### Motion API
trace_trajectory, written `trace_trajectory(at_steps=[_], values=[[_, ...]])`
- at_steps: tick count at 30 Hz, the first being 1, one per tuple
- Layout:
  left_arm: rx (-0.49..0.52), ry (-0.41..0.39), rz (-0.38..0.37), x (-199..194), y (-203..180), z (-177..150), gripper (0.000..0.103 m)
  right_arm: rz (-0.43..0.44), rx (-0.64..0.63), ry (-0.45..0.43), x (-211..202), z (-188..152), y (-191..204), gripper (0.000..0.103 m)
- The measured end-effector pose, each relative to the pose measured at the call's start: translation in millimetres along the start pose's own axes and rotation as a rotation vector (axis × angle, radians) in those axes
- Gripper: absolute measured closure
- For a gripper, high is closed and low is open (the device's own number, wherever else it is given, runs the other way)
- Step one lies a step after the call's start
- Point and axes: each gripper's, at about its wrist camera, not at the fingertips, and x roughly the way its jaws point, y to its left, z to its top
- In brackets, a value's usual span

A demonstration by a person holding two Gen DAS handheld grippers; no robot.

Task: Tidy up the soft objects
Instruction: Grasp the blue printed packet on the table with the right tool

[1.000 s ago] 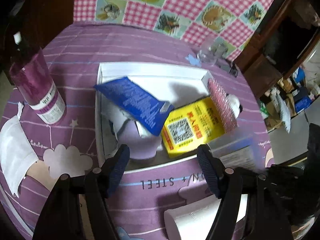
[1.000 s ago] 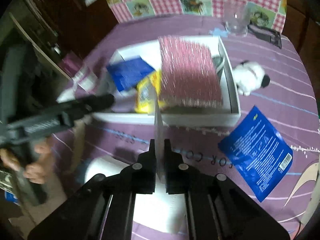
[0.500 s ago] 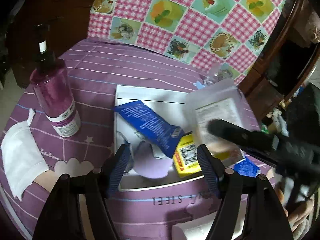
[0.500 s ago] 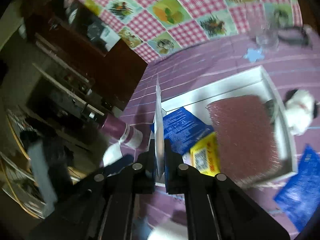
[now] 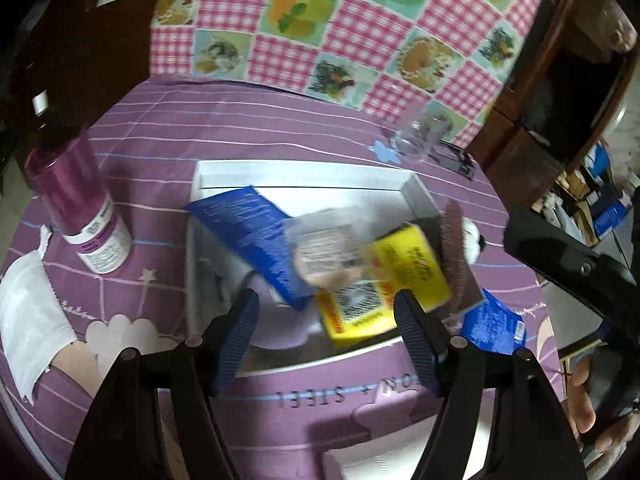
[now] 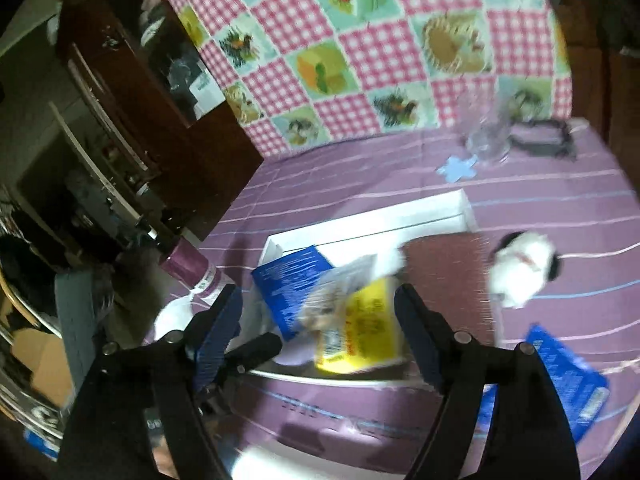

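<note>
A white box (image 5: pixel 304 174) on the purple tablecloth holds a blue packet (image 5: pixel 244 220), a yellow packet (image 5: pixel 400 276) and a maroon bubble pouch (image 5: pixel 456 256) leaning on its right wall. A blurred clear packet (image 6: pixel 340 288) lies loose across the blue and yellow ones. My right gripper (image 6: pixel 318 300) hovers above the box's near side, its jaws opening with nothing pressed between them. Over the near rim, my left gripper (image 5: pixel 326 308) stands open and empty. A white and black plush toy (image 6: pixel 520 268) and a second blue packet (image 6: pixel 564 380) lie outside, to the right of the box.
A purple pump bottle (image 5: pixel 80 208) and a white cloth (image 5: pixel 28 312) sit left of the box. A clear glass (image 5: pixel 420 136) stands behind it by the checked cloth. A white roll (image 5: pixel 360 460) lies near the front edge. Dark wooden furniture surrounds the table.
The right gripper's jaws went from shut on the clear packet to wide apart. The packet has dropped onto the blue and yellow packets in the box. The right gripper pulled back to the right.
</note>
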Motion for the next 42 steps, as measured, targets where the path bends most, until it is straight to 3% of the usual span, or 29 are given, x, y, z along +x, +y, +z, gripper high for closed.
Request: trace_trajectory(at_steps=[5, 9, 13, 19, 21, 24, 28, 32, 38, 41, 42], values=[[0.076, 0.029, -0.034, 5, -33, -6, 0.033, -0.132, 0.032, -0.028, -33, -14, -38, 0.024], [0.148, 0.076, -0.105, 15, -66, -19, 0.033, -0.275, 0.129, 0.046, -45, -32, -85, 0.024], [0.224, 0.106, -0.125, 26, -96, -33, 0.033, -0.308, 0.224, 0.106, -52, -53, -126, 0.024], [0.288, 0.086, -0.139, 29, -122, -49, 0.033, -0.412, 0.303, 0.176, -49, -81, -168, 0.024], [0.306, 0.075, -0.139, 31, -126, -53, 0.033, -0.415, 0.292, 0.131, -51, -80, -168, 0.024], [0.295, 0.098, -0.132, 41, -127, -54, 0.033, -0.413, 0.252, 0.134, -39, -79, -162, 0.019], [0.283, 0.121, -0.116, 50, -125, -55, 0.033, -0.454, 0.129, 0.166, -16, -79, -142, 0.0], [0.264, 0.124, -0.111, 53, -120, -55, 0.033, -0.565, 0.028, 0.187, -1, -82, -128, 0.0], [0.26, 0.084, -0.067, 47, -111, -49, 0.033, -0.546, -0.054, 0.175, 3, -87, -119, 0.0], [0.243, 0.086, -0.067, 47, -105, -47, 0.033, -0.522, -0.08, 0.177, 2, -88, -114, 0.011], [0.238, 0.087, -0.069, 47, -103, -47, 0.033, -0.504, -0.098, 0.174, 1, -90, -110, 0.021]])
